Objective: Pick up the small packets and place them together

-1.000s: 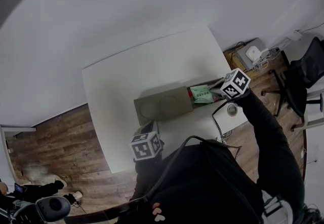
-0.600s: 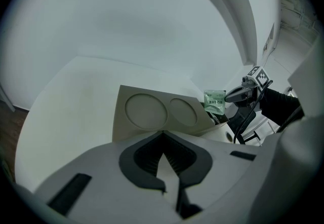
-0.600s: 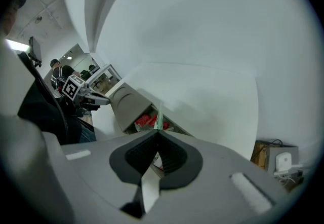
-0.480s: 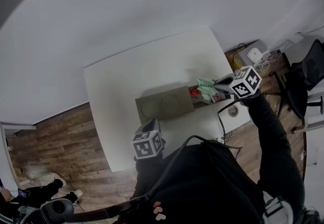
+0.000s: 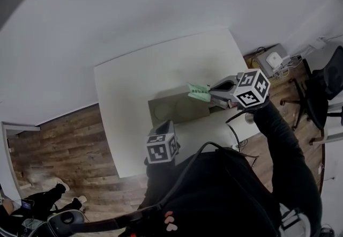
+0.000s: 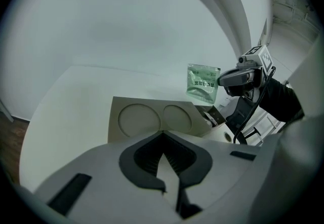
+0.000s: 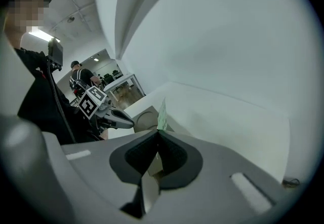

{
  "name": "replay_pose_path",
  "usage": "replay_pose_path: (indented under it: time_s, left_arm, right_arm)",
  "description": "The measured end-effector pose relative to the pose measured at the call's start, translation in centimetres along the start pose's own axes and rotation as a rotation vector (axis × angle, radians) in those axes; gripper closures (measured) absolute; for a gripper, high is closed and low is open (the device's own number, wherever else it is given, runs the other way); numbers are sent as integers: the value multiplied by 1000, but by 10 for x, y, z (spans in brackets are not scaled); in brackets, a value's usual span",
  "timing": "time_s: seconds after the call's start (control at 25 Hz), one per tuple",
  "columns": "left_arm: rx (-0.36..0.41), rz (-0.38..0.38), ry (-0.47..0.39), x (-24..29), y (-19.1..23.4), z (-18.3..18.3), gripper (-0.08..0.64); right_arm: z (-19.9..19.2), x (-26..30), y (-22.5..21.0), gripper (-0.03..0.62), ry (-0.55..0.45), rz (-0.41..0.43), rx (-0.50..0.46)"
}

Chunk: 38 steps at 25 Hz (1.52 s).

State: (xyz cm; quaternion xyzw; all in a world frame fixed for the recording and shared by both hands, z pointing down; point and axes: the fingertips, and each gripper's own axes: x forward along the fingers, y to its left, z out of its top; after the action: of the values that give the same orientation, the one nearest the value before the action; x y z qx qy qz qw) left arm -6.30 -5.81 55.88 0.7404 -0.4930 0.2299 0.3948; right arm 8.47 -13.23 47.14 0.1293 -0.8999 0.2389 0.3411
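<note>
A small green packet point(image 5: 199, 92) hangs in the air above the right end of a tan box point(image 5: 174, 111), whose lid shows two round marks. My right gripper point(image 5: 210, 91) is shut on the packet's edge. The left gripper view has the packet point(image 6: 202, 82) flat-on, with the right gripper point(image 6: 223, 80) behind it. In the right gripper view the packet point(image 7: 162, 115) stands edge-on above the right gripper point(image 7: 158, 133). The box's open part point(image 6: 216, 115) holds more packets. My left gripper point(image 5: 162, 127) hovers near the table's front edge, shut and empty.
The white table point(image 5: 139, 80) carries only the box. An office chair point(image 5: 321, 96) and a floor unit with cables point(image 5: 273, 61) stand to the right. Wooden floor point(image 5: 64, 145) lies to the left. People stand far off in the right gripper view.
My right gripper has lifted the green packet out of the box's open part and carried it up and left, over the lid's end. The left gripper has hardly moved.
</note>
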Motion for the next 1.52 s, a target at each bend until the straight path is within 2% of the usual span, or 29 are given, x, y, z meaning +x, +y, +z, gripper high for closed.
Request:
replay_pose_path:
  time_s: [0.44,0.76,1.08,1.32,1.52]
  left_arm:
    - [-61,8,-16,-13,5,8,561]
    - [-84,16,-27,-20,11,6,561]
    - [-86,24,-34,-23,12,2,561]
    - [-82,23,-36,-23,10,4,560]
    - [-82,24,-40,-21,8,3,561]
  right_arm:
    - [55,86,60,591,-26,221,-77]
    - [58,128,78,591,35,287,-87]
    - [41,150,71,591,124,234,-128]
    - [36,161,56,591,166,154,-169]
    - [31,169,44,589,210,78,-245]
